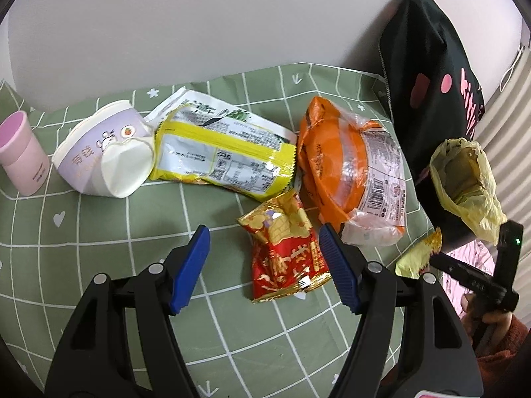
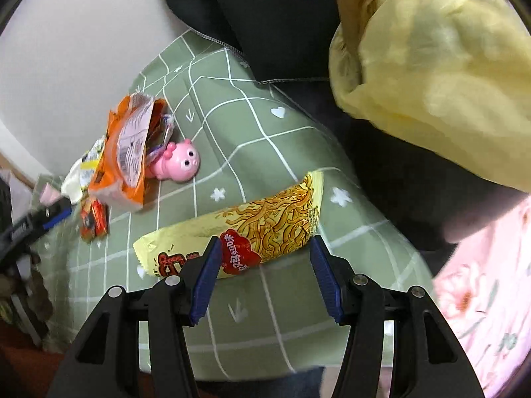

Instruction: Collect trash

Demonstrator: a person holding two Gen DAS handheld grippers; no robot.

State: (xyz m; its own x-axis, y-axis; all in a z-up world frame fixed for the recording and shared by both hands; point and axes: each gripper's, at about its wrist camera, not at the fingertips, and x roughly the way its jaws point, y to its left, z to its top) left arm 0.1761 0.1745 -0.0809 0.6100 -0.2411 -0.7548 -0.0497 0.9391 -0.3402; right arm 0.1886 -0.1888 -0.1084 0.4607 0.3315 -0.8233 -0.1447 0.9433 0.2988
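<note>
Green checked tabletop [image 1: 99,265] strewn with wrappers. Right claw [image 2: 265,275] spread, empty, poised over yellow noodle packet [image 2: 272,222]; left claw [image 1: 264,265] spread, empty, beside red snack packet [image 1: 285,248]. Pickup step; next probably lower, straddle, pinch, carry to yellow trash bag [image 1: 464,182].

Around the orange wrapper [image 1: 348,169]: one red packet [image 1: 285,252], one yellow-white packet [image 1: 222,152], one noodle packet [image 2: 252,235], one crushed cup [image 1: 106,152], one pink cup [image 1: 21,152], one pink toy [image 2: 177,164], one yellow bag [image 1: 468,179].
</note>
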